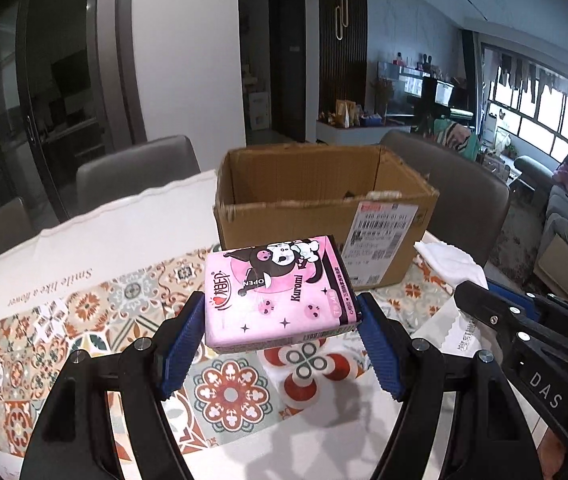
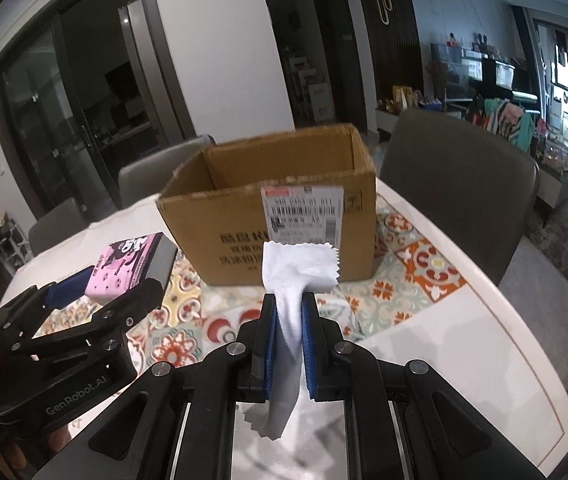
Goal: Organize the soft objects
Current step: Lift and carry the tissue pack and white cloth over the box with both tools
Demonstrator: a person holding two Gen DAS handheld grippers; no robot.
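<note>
So the pink tissue pack (image 1: 278, 290) with the Kuromi cartoon on it is up off the table, pinched from both sides by the left gripper (image 1: 282, 320). Its blue pads (image 1: 182, 344) press on the pack's two short sides, and there's a shadow on the tablecloth under it. The right gripper (image 2: 289, 312) is clamped tight on a white cloth (image 2: 294, 276) with zigzag-cut edges. The cloth sticks up above the fingers and a tail of it hangs out below.

Straight ahead of both, at 12 o'clock, sits the open cardboard box (image 2: 276, 216) with a shipping label on its near wall. From the left camera, the pack is held just short of that near wall. From the right camera, the left gripper and pack show up around 9 o'clock, with the cloth's top edge overlapping the box front.

Everything's on a patterned tablecloth (image 1: 124, 320), with grey chairs (image 2: 456, 180) behind the box.
</note>
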